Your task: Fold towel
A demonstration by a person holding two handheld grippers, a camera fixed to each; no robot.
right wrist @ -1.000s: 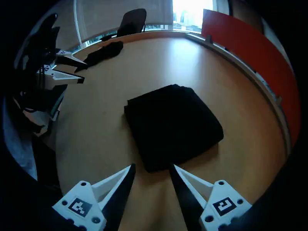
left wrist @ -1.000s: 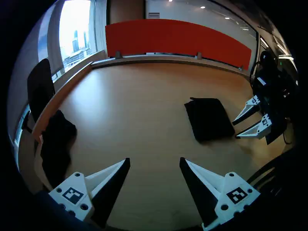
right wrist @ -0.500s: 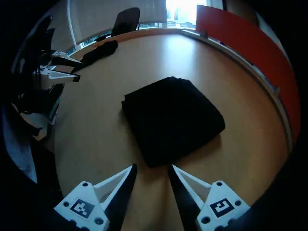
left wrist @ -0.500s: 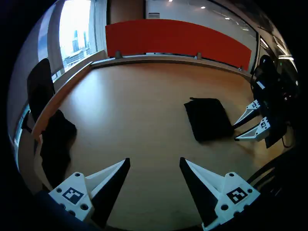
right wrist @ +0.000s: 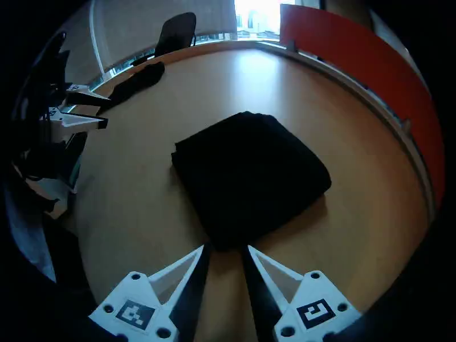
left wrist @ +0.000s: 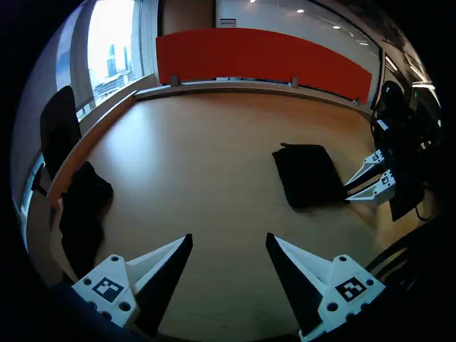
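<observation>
A folded black towel (left wrist: 308, 174) (right wrist: 251, 171) lies flat on the round wooden table (left wrist: 194, 148). In the right gripper view my right gripper (right wrist: 226, 249) is low at the towel's near corner. Its jaws are narrowed but still apart, with the corner lying between the tips. The left gripper view shows the right gripper (left wrist: 346, 192) at the towel's right edge. My left gripper (left wrist: 228, 239) hovers open over bare table, well short of the towel, with nothing between its fingers. It appears far left as the left gripper (right wrist: 108, 110), open.
A second black cloth (left wrist: 82, 211) (right wrist: 137, 82) is bunched at the table's edge by a dark office chair (left wrist: 57, 131) (right wrist: 176, 31). A red partition (left wrist: 262, 57) (right wrist: 365, 68) runs along the far rim. Windows stand behind.
My right gripper has moved forward to the towel's near corner and its jaws have narrowed around it. The left gripper has stayed still.
</observation>
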